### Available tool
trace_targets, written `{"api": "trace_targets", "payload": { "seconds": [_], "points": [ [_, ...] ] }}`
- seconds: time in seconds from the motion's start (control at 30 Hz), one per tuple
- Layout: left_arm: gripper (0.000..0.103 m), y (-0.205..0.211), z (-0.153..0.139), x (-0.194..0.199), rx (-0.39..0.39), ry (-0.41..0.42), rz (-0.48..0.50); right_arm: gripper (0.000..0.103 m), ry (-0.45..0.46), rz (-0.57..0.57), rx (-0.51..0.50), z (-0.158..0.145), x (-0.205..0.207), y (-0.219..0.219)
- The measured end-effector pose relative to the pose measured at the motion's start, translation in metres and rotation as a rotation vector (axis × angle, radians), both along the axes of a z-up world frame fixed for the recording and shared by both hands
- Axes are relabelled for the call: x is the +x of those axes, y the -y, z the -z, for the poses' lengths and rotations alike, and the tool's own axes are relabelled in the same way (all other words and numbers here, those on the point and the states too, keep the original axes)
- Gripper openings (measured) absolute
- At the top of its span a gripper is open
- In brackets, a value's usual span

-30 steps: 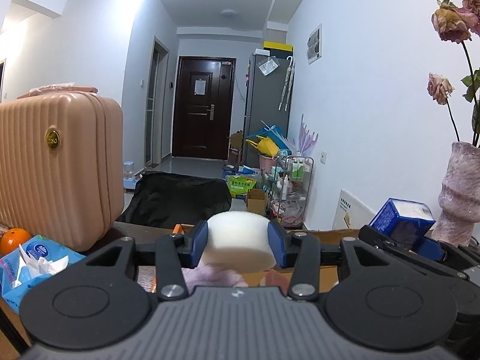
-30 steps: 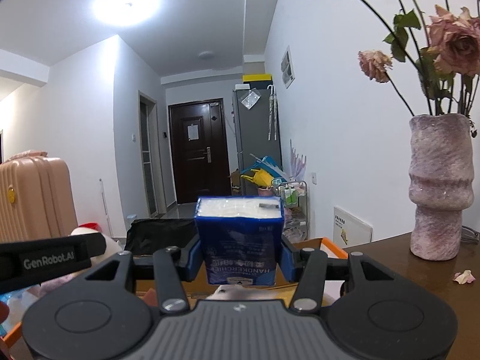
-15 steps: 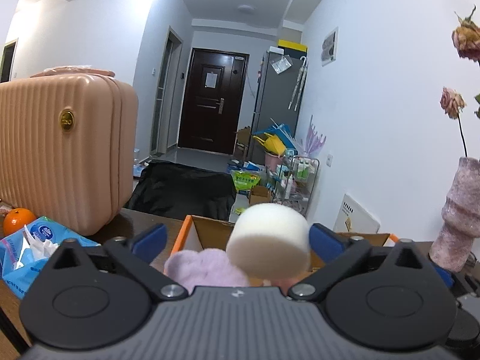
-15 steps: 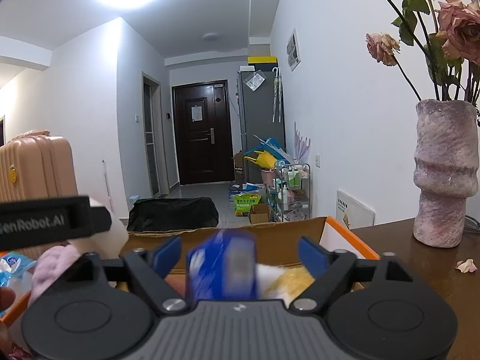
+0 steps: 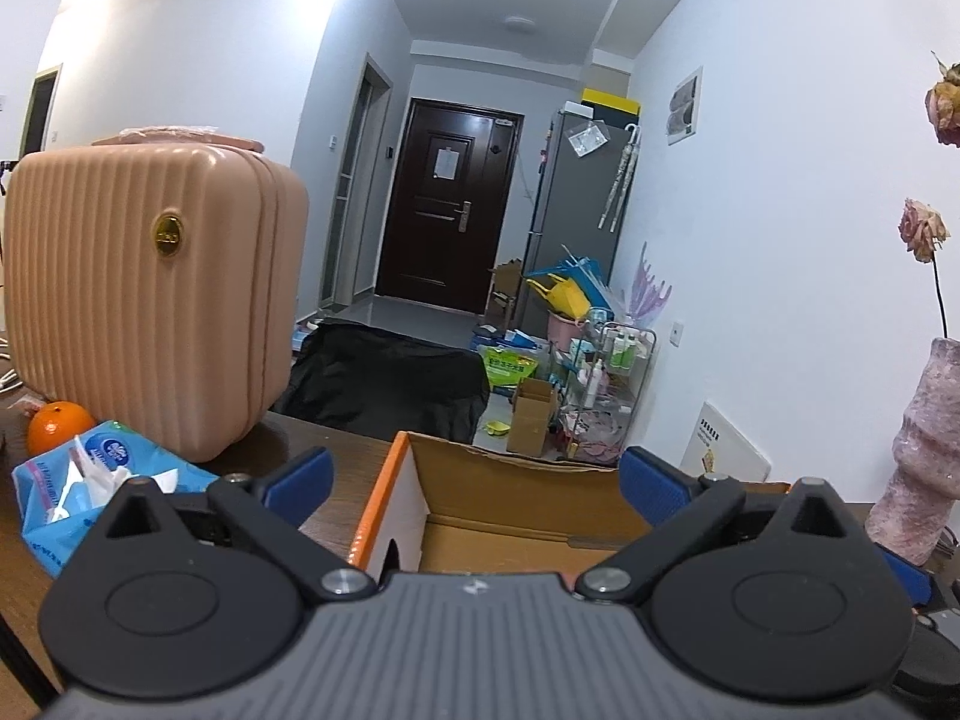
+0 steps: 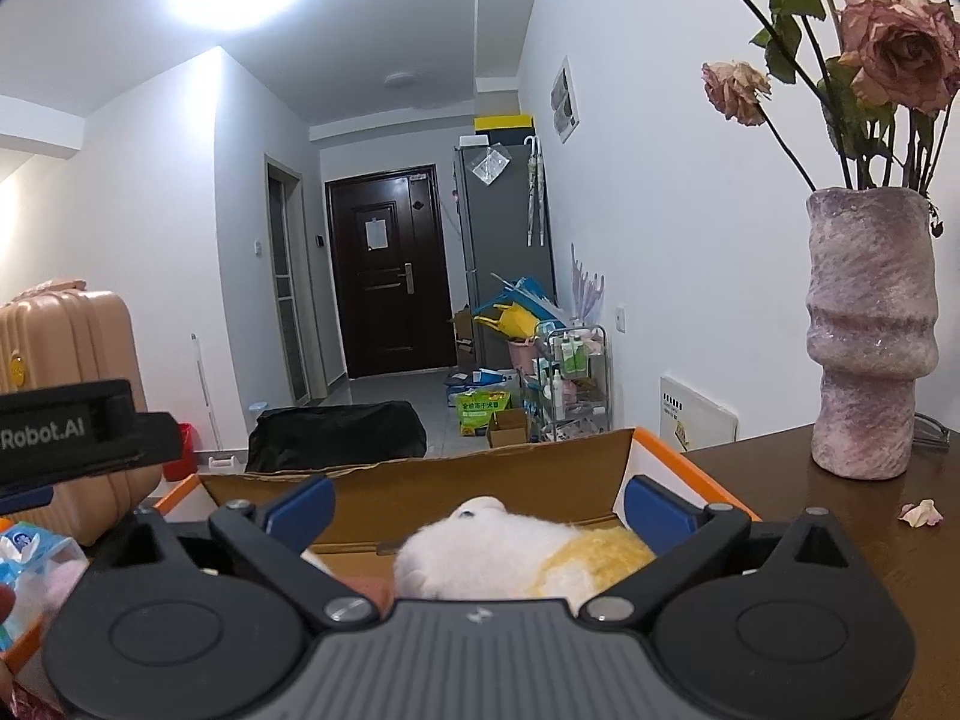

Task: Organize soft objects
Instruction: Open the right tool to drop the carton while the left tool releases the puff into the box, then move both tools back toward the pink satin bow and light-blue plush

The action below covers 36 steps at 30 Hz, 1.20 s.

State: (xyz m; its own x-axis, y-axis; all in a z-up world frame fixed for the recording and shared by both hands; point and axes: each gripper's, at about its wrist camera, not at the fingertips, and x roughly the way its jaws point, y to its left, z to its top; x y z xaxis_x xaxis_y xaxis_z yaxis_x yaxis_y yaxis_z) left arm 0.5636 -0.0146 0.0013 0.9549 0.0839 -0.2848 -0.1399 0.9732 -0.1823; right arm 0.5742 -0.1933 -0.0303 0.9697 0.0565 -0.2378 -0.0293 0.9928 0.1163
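A dark wooden table [image 5: 336,450] fronts a long hallway that ends in a dark door, with clutter stacked along the right wall.

In the left wrist view, the left gripper [image 5: 474,477] hangs over the near corner of an orange-edged cardboard box [image 5: 384,498], jaws spread wide with nothing between them. They have just been opening, and the box floor visible under them is bare cardboard. A pink suitcase [image 5: 150,306], an orange [image 5: 60,423] and a blue wet-wipe pack [image 5: 90,480] crowd the table to the left. A careless swing that way could knock the wipes or roll the orange off the edge.

In the right wrist view, the right gripper [image 6: 477,507] also stands fully apart and empty, its jaws just opened, above the same box [image 6: 510,474]. A white and yellow plush toy [image 6: 516,546] lies inside, right under the fingers. The left tool's black body [image 6: 78,435] juts in close on the left, so the two could clash if both pull back together. On the right, the tall pink vase [image 6: 870,330] of dried roses looks top-heavy; a wide sweep could tip it.
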Motion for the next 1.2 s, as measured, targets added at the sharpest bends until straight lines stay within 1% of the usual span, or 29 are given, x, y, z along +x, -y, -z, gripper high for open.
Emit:
{"api": "trace_targets", "payload": {
  "seconds": [0.27, 0.7, 1.2],
  "points": [
    [0.103, -0.006, 0.000, -0.019, 0.024, 0.009, -0.035, 0.103, 0.021, 0.001, -0.017, -0.001, -0.017, 0.002],
    [0.103, -0.016, -0.001, -0.065, 0.051, 0.014, -0.054, 0.103, 0.046, 0.003, -0.039, -0.004, -0.064, 0.016],
    [0.103, -0.037, 0.004, -0.119, 0.072, -0.009, -0.068, 0.103, 0.020, 0.015, -0.064, -0.001, -0.116, 0.034]
  ]
}}
